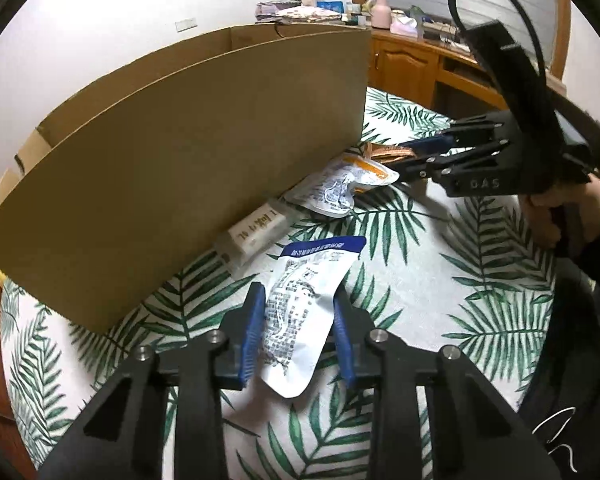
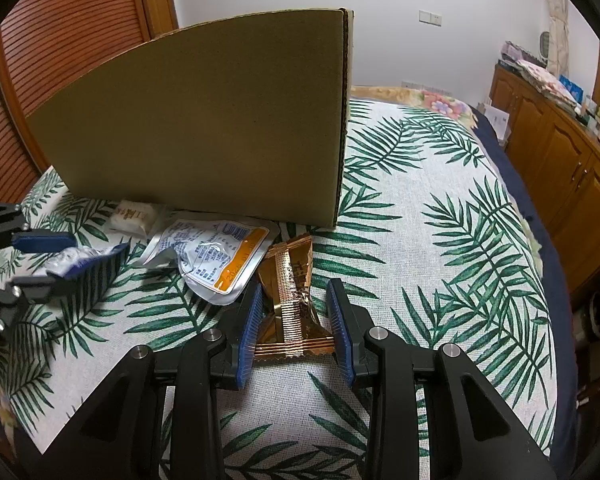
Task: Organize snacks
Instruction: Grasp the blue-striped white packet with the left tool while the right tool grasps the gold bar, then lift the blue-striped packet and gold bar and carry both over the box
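Note:
A tall cardboard box [image 1: 172,168] stands on the leaf-print cloth; it also shows in the right wrist view [image 2: 204,120]. My left gripper [image 1: 298,300] is open, its blue pads either side of a white and blue snack pouch [image 1: 300,312] lying on the cloth. My right gripper [image 2: 294,292] is open around a gold foil snack packet [image 2: 292,292]. A white pouch with an orange band [image 2: 216,256] and a small white wrapped snack [image 2: 134,216] lie at the box's foot. The right gripper also shows in the left wrist view [image 1: 388,156].
The leaf-print cloth [image 2: 440,240] covers a bed. Wooden cabinets [image 2: 560,160] with clutter on top run along the right wall. A slatted wooden door [image 2: 60,40] is behind the box.

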Demonstrator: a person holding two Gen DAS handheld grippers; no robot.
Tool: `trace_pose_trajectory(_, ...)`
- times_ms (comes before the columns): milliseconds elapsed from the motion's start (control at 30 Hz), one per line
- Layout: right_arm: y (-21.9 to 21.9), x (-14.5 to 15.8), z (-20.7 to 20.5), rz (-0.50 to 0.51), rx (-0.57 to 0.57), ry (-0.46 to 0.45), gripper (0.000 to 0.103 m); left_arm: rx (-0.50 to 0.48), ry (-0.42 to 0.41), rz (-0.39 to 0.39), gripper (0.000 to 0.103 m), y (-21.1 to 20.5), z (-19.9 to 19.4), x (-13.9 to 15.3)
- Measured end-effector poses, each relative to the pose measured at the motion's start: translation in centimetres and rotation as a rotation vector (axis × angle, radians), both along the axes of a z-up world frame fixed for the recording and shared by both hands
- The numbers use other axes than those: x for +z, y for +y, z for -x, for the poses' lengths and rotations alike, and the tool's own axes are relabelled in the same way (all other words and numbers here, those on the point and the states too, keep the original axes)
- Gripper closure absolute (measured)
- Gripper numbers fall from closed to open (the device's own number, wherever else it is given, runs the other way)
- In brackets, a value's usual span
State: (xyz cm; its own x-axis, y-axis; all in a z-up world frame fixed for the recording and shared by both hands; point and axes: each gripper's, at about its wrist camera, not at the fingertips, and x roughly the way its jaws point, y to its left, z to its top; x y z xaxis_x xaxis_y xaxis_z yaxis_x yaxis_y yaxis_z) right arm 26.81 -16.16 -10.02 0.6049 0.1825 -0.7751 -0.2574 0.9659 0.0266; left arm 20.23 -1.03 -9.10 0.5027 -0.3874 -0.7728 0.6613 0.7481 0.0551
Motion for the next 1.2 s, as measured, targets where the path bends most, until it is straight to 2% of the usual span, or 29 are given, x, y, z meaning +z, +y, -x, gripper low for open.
trace_pose_trajectory(133,0.2,-0.1,-0.1,-0.001,-0.001,0.001,0.072,0.037,-0.017,0.027,0.072,0.7,0.6,0.4)
trace_pose_trajectory(200,0.1,-0.1,-0.1,0.001,-0.013,0.001,0.077,0.053,-0.013,0.06,0.072,1.0,1.0,0.8)
trace_pose_trajectory(233,0.1,0.0,-0.2,0.011,-0.022,-0.002,0.084,0.065,-0.016,0.081,0.072,1.2,1.3,1.1)
trace_pose_trajectory(333,0.0,0.2,0.2,0.033,-0.024,-0.002,0.087,0.078,-0.025,0.134,0.072,1.4,2.3,1.9)
trace_pose_trajectory(467,-0.6,1.0,1.4,0.024,-0.031,-0.01,0.088,0.084,-0.054,0.179,0.072,1.7,3.9,3.4)
trace_pose_trajectory(733,-1.4,5.4,5.0,0.009,-0.055,-0.09,0.088,0.108,-0.113,0.217,0.072,2.6,6.4,5.6)
trace_pose_trajectory(1067,0.5,9.2,9.4,0.014,-0.041,-0.176,0.088,0.15,-0.137,0.257,0.072,3.6,7.5,7.3)
trace_pose_trajectory(1200,0.8,10.9,9.8,0.022,-0.033,-0.187,0.088,0.169,-0.147,0.28,0.072,4.4,7.4,8.8)
